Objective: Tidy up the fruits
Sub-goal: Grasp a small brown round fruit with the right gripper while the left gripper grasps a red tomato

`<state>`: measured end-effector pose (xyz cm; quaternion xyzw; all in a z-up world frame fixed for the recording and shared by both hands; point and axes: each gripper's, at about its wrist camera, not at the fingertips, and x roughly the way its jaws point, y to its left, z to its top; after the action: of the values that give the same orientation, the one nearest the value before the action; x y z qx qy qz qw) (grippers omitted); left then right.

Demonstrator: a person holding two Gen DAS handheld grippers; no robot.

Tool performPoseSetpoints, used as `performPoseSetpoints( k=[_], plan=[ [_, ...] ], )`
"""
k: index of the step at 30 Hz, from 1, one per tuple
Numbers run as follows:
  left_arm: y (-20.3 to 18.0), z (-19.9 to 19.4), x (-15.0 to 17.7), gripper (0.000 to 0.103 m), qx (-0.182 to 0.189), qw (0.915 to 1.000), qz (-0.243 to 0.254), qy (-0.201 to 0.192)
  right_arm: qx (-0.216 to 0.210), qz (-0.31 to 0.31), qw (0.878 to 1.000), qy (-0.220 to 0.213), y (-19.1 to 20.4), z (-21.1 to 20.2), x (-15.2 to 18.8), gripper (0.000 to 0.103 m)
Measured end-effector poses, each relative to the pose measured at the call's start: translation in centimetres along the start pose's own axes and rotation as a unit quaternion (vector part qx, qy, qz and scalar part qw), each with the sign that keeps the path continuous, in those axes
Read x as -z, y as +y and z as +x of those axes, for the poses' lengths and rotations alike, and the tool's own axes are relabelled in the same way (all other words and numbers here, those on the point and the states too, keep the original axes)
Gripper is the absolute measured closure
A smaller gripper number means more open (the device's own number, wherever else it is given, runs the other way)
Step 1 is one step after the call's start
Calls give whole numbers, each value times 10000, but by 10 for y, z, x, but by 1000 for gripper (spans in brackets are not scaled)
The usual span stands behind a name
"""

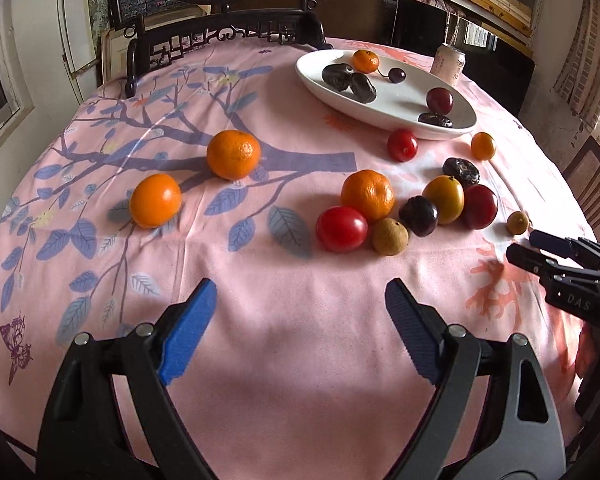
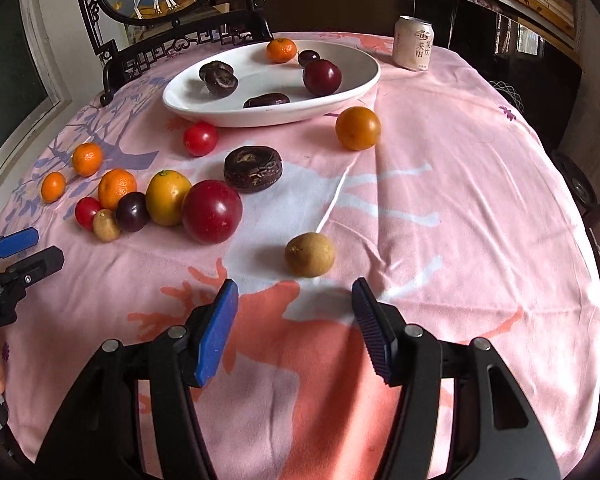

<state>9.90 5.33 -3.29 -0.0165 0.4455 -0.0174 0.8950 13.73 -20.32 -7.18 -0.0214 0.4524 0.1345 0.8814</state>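
Far left on the cloth (image 1: 284, 320) sit two oranges (image 1: 233, 154), well apart from the rest; they will suit the left gripper (image 1: 300, 312), which hangs released and empty above bare cloth. Take the nearer one square on, with the jaws straddling its widest part so it cannot squirt out.

In the middle lies a tight cluster: a tomato (image 1: 341, 228), a third orange, a small brown fruit, a dark plum (image 1: 418, 215), a yellow fruit and a red plum (image 2: 211, 211), several touching. Pick from the outer edge first; reaching into the heap would probably roll its neighbours.

Beyond it the plate (image 2: 188, 102) already holds an orange, plums and dark wrinkled fruit, perhaps dates, though the view is too soft to be sure. A can (image 2: 413, 43) stands behind it.

To the right, the right gripper (image 2: 296, 300) is released, pointed at a lone longan (image 2: 309, 254) just ahead of its tips. That looks like the step in hand: advance low and level, centre the fruit, and close gently, since it is small and round.
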Motion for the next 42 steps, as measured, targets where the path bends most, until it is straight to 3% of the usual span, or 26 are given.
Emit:
performPoseSetpoints(
  k=[2,8,16,20,22,26,31,34,38,42],
  plan=[
    [1,2,-1,15,-17,10000,-1,14,85,-35,10000,-11,-1,6,-6,59],
    [1,13,-10,15,-97,9999,25,100,44,97,9998,-178,-10,11,-14,76],
    [-10,31,-19,16,-178,9992,255,237,-416,150,9985,-330,-9,-2,-7,77],
    [-16,40,-25,26,-203,9987,421,211,-542,103,9979,-339,-5,-3,-6,77],
    [-19,42,-29,35,-154,9985,495,189,-576,96,9977,-347,-5,-3,-6,77],
    [-27,41,-33,70,38,9981,598,157,-608,89,9974,-387,-4,-7,-6,77],
    [-27,28,-34,70,220,9980,557,223,-632,51,9961,-609,-2,-24,-9,77],
    [-26,7,-47,70,348,9981,508,-18,-660,-60,9939,-881,3,-43,-17,76],
    [-34,-13,-78,70,520,9965,555,-332,-648,-331,9883,-1342,14,-68,-38,76],
    [-51,-7,-118,70,516,9952,553,-613,-576,-689,9828,-1614,30,-67,-66,76]
  ],
)
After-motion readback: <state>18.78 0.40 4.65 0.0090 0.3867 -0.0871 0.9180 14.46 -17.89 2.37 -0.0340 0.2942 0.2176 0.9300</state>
